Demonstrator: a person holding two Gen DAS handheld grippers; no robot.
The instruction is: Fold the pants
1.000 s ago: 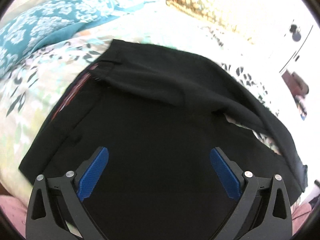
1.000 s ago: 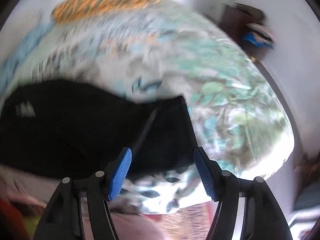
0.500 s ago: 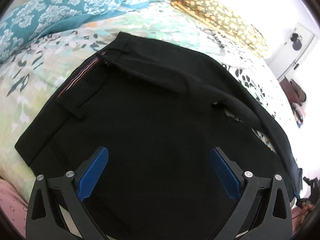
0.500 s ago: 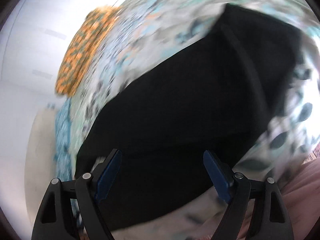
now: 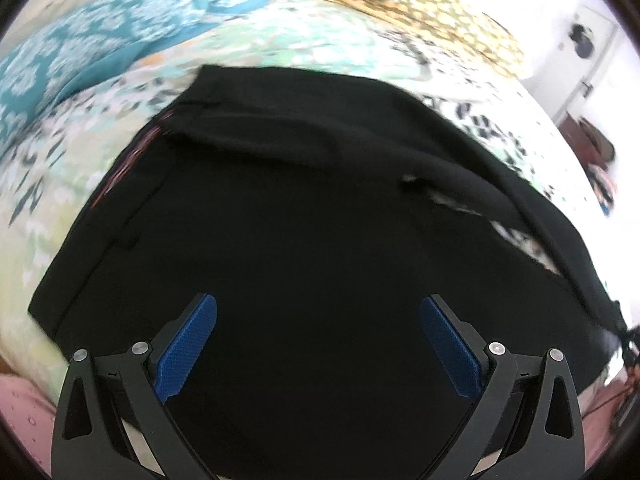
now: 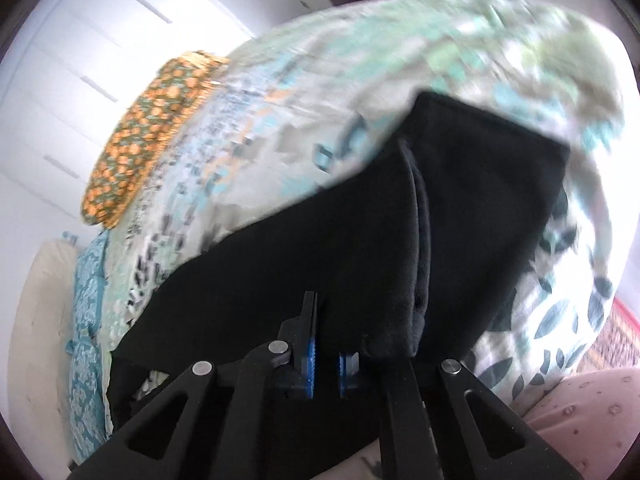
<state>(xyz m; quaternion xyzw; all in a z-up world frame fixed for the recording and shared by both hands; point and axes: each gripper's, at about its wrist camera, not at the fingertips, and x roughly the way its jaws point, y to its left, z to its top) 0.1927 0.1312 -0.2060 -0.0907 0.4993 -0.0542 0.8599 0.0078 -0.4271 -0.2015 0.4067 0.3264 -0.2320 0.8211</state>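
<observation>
Black pants (image 5: 320,200) lie spread on a floral bed cover (image 5: 60,184), with the waistband and its red-striped lining toward the upper left and one leg trailing off to the right. My left gripper (image 5: 318,302) hovers open over the wide upper part of the pants, with only cloth below it. In the right wrist view the pants (image 6: 460,200) lie doubled over, one layer on the other. My right gripper (image 6: 326,340) is shut on the near edge of that black cloth, its blue pads (image 6: 311,350) pinched together on a fold.
An orange patterned pillow (image 5: 420,12) and a teal patterned pillow (image 5: 80,52) lie at the head of the bed. Pink dotted cloth (image 6: 580,412) shows at the near bed edge. White wardrobe doors (image 6: 80,60) stand behind, and dark furniture (image 5: 592,148) beside the bed.
My right gripper has rolled, dropped to the near edge of the pants and gone from wide open to shut on the cloth. The left gripper shifted slightly and stays open.
</observation>
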